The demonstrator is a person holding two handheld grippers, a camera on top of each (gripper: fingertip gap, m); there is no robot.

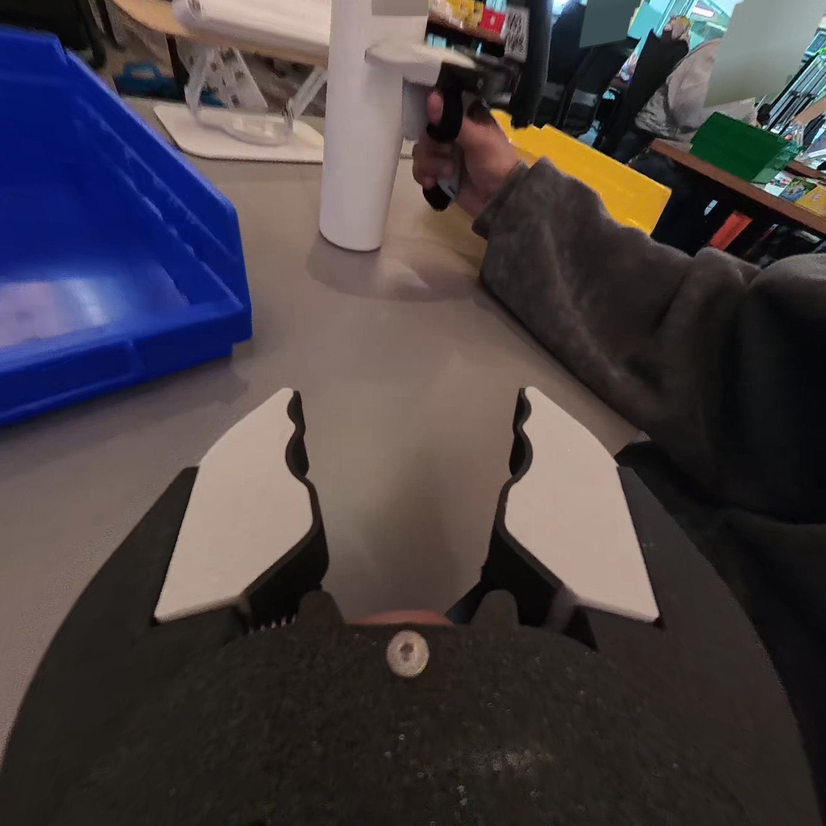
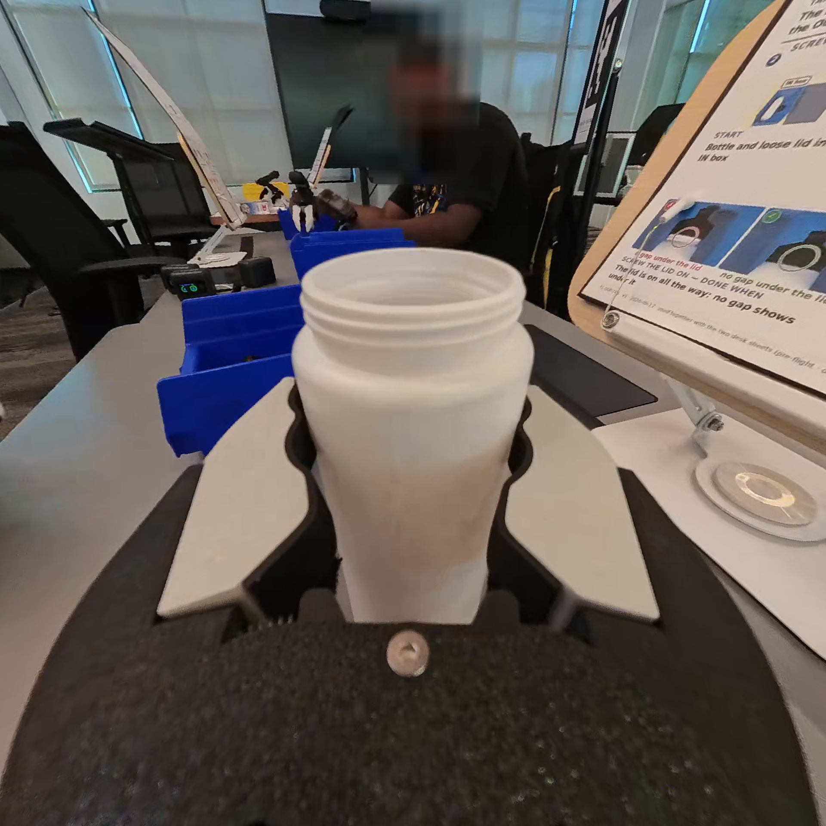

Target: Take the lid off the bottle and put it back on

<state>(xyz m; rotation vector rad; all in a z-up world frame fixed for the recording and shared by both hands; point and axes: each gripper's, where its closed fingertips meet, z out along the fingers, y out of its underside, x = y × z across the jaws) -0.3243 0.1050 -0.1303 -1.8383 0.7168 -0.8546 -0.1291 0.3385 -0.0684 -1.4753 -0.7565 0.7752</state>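
Bottle: white smooth plastic bottle (image 2: pixel 413 402), threaded neck, lidless.
Right gripper (image 2: pixel 409 447): clamps the bottle's body.
Left gripper (image 1: pixel 409 447): jaws spread, empty.

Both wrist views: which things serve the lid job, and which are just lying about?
Job:
- white plastic wide-mouth bottle, lid off, threads bare
- right gripper, shut on it
- left gripper, open, empty

Lying about:
- blue plastic bin
- yellow bin
- instruction board on stand

Office-like workroom: desks (image 2: pixel 67 424), office chair (image 2: pixel 53 232), parts bins (image 2: pixel 232 357)
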